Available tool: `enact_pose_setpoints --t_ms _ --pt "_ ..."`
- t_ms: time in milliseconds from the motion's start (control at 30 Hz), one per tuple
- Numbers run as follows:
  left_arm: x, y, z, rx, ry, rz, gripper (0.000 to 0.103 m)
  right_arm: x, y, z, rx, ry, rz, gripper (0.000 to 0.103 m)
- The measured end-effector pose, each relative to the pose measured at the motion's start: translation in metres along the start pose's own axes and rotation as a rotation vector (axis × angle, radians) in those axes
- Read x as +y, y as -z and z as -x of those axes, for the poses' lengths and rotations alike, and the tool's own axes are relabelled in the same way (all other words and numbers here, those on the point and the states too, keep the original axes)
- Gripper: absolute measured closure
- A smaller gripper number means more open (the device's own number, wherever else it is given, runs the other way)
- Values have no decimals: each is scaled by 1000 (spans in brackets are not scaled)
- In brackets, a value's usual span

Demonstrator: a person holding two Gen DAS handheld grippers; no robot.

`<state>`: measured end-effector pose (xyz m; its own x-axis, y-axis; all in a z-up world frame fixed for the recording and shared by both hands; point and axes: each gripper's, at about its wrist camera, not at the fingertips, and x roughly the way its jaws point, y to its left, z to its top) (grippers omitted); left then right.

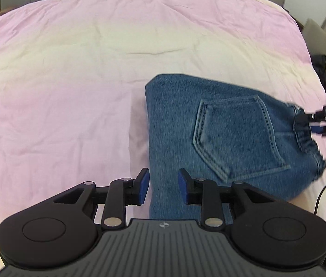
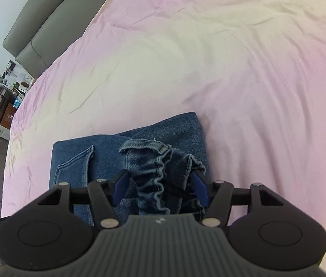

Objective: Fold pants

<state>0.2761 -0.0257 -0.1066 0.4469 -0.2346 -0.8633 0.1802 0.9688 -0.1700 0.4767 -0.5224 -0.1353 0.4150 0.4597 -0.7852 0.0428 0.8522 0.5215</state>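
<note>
The left gripper (image 1: 163,185) is hanging low over the bed with its two blue fingers (image 1: 144,185) spread apart. Nothing is sitting between them. The near edge of the pants (image 1: 209,138) is lying right under the gap, and the left finger is hanging just past the pants' left side, over the pink sheet (image 1: 59,80).

The right gripper (image 2: 160,188) is also holding its fingers (image 2: 120,185) wide apart. The bunched, stretchy waistband (image 2: 156,175) is sitting in the gap between them. The right finger looks like it is touching the denim. The left finger is standing a little way off from it, so the fingers are not squeezing the cloth. In the left wrist view, the right gripper (image 1: 317,121) is showing at the far right, up against the waistband (image 1: 303,133).

The pants are blue jeans, folded into a small thick block. They are lying flat on the sheet near the front of the bed. A back pocket (image 1: 234,136) is facing up on top. The waistband end is pointing toward the right gripper, and the smooth folded end is pointing away from it.

The pink sheet is spreading out all around, with soft wrinkles. A gray headboard (image 2: 47,16) is standing at the far end of the bed.
</note>
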Motion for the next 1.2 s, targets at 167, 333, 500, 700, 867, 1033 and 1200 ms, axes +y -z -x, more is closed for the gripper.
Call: enact_pose_setpoints --t_ms 167,333,500,700,867,1033,1200 --pt "-4 -13 -18 4 22 35 69 -18 -2 -17 43 -64 -78 40" --pt "-6 -18 -25 -21 29 48 69 7 -4 -7 6 -70 59 77" --pt "-6 -24 -26 -54 30 70 69 34 -19 18 -70 -101 216 81" --pt "-12 -28 -40 -29 35 35 69 14 -20 -17 -36 23 217 82" --pt "-16 -27 -41 -18 -2 -5 69 24 -15 -21 -41 73 270 75" --pt "-25 -13 -15 -84 -15 -68 69 60 21 30 -185 176 461 65" --pt "-32 13 -2 -113 -15 -93 69 85 82 54 -267 131 610 68"
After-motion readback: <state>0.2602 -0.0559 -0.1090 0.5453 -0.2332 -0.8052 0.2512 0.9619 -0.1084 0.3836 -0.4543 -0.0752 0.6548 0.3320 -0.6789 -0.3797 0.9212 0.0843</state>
